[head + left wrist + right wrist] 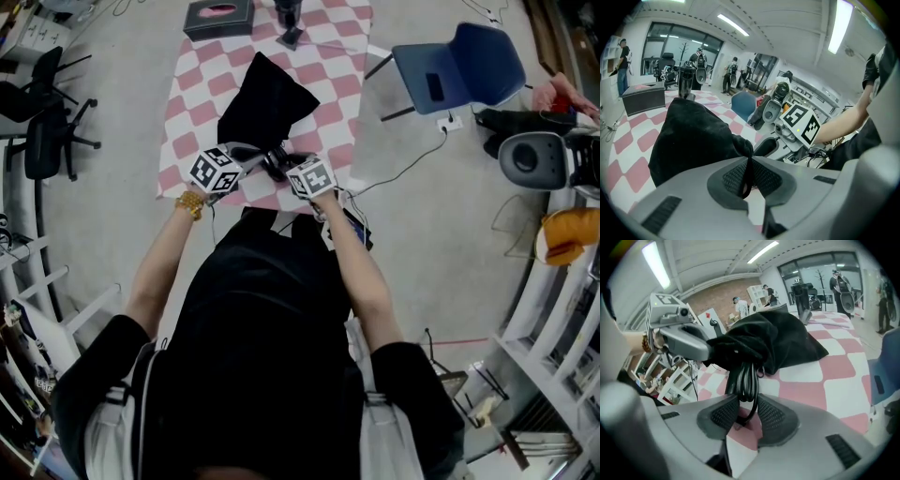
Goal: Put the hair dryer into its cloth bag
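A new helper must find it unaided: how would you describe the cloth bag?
Find the table with the pink-and-white checked cover. The bag lies along its middle, its near end pinched in the left gripper. Unlike the hard grey box at the far end, it is soft, black and crumpled.

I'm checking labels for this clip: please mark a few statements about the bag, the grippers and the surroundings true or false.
1. The left gripper pinches an edge of the black cloth bag. True.
2. The right gripper is empty. False: its jaws are closed on a bundle of black cord that sticks out of the bag.
3. The bag lies on a pink-and-white checked table. True.
4. In the head view, the blue chair stands left of the table. False: it stands to the table's right.
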Tool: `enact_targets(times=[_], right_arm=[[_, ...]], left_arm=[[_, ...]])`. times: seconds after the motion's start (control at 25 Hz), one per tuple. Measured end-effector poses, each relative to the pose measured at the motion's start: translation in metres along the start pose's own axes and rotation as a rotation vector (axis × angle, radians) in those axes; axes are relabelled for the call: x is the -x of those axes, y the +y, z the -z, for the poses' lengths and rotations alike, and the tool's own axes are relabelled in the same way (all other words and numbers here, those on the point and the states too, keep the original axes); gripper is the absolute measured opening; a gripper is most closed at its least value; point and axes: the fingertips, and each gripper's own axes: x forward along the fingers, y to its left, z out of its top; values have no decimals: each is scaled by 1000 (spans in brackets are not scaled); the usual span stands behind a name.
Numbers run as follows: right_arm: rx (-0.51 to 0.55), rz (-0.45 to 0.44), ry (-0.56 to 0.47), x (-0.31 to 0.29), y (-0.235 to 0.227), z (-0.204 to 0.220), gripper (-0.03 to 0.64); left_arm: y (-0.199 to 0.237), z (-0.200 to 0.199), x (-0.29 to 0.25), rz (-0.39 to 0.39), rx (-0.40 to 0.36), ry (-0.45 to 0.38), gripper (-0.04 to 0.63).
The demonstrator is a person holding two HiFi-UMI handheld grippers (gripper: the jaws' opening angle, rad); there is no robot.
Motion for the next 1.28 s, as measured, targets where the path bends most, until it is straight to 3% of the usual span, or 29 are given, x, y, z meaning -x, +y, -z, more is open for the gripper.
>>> enact_targets(times=[0.32, 0.48, 0.6, 0.76, 0.96, 1.08, 1.28], right_arm=[[-95, -13, -179, 23, 6, -52, 123], [-172, -94, -286, 41, 17, -90, 120], [-218, -155, -367, 58, 29, -121, 120], [-101, -191, -327, 67, 45, -145, 120], [85, -192, -268, 73, 65, -155, 118], [198, -157, -204, 73, 75, -158, 117], [175, -141, -167, 67, 84, -162, 115]], left_arm=[[-8, -13, -1, 33, 5, -15, 29], [-3, -39, 16, 65, 52, -116, 29], [-5, -63, 39, 143, 131, -222, 29], [-4, -72, 62, 194, 180, -296, 29], [10, -78, 87, 179, 379, -503, 29], [5, -81, 96, 185, 366, -536, 28], [6, -79, 107, 240, 307, -567, 26]])
